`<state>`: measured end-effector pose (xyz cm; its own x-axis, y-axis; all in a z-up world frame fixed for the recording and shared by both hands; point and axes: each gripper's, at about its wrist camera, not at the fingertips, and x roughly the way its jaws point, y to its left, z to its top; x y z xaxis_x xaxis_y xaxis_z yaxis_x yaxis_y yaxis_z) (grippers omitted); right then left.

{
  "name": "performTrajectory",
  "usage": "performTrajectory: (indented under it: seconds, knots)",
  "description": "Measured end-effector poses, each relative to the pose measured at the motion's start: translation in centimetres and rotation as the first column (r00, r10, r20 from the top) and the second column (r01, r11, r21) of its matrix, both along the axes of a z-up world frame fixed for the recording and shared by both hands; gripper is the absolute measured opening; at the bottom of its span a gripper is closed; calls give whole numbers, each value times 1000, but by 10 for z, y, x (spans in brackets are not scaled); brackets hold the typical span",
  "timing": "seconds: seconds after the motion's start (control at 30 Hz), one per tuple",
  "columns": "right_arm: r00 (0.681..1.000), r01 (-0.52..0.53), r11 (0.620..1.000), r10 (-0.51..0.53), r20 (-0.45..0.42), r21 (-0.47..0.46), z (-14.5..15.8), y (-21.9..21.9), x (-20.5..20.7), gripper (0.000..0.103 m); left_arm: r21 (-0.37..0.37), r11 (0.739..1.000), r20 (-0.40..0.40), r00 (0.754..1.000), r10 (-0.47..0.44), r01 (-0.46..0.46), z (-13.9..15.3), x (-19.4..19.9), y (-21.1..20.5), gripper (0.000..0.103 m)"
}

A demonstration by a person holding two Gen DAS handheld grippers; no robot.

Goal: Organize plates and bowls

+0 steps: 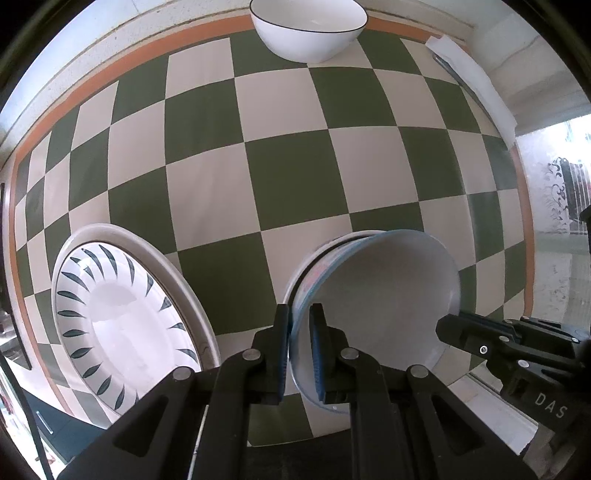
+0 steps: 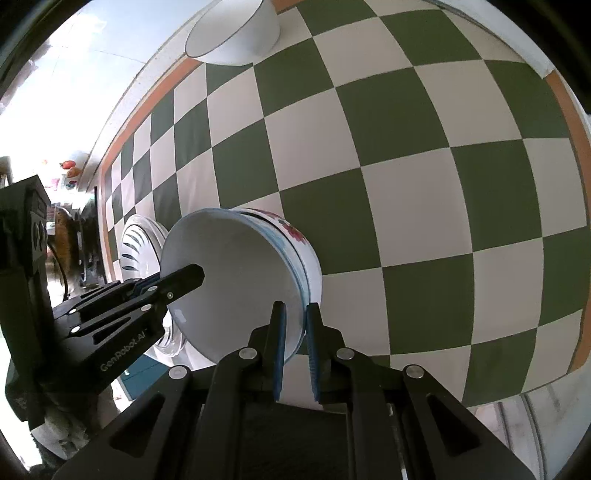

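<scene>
Tablecloth [image 1: 288,177]: green and cream checks, orange border
Plate [image 1: 122,325]: white, dark leaf strokes
Bowl [image 2: 295,236]: white, red flowers

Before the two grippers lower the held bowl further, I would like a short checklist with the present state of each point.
1. Left gripper clamps the rim of the pale blue-rimmed bowl: ok.
2. Right gripper clamps the opposite rim: ok.
3. Held bowl sits inside the white bowl with red flowers beneath it: ok, partly nested, tilted.
4. Fully seated: cannot tell.
5. Space to the white plate with dark leaf marks: ok, apart.
6. White bowl with thin dark rim far off on the green-and-white chequered cloth: ok.
</scene>
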<state>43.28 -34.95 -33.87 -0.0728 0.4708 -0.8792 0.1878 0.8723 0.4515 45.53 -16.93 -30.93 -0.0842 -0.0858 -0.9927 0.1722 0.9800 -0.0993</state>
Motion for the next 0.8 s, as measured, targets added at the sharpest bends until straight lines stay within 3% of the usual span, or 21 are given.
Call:
performTrajectory:
  seconds: [0.2,0.33,0.37,0.47,0.63,0.8]
  knots:
    - [1000,-9,999,10,-23,40,4,-7,9,15,-38,998,-36,998,52,-53,5,5,11,9]
    - [999,11,998,-13,32,66,34,-24,27,15,-86,992,17,995,98,-96,35,24,21,10]
    - [998,19,998,-23,59,67,43,-29,38,20,-105,988,32,992,119,-115,43,36,24,12]
    - [990,44,996,-53,132,75,60,-39,72,54,-125,976,76,979,190,-180,54,77,33,22]
    - [972,103,991,-118,202,82,56,-42,147,55,-187,941,62,953,298,-283,42,152,46,22]
    - [970,114,992,-121,210,47,30,-33,218,55,-179,930,27,943,331,-322,8,211,50,22]
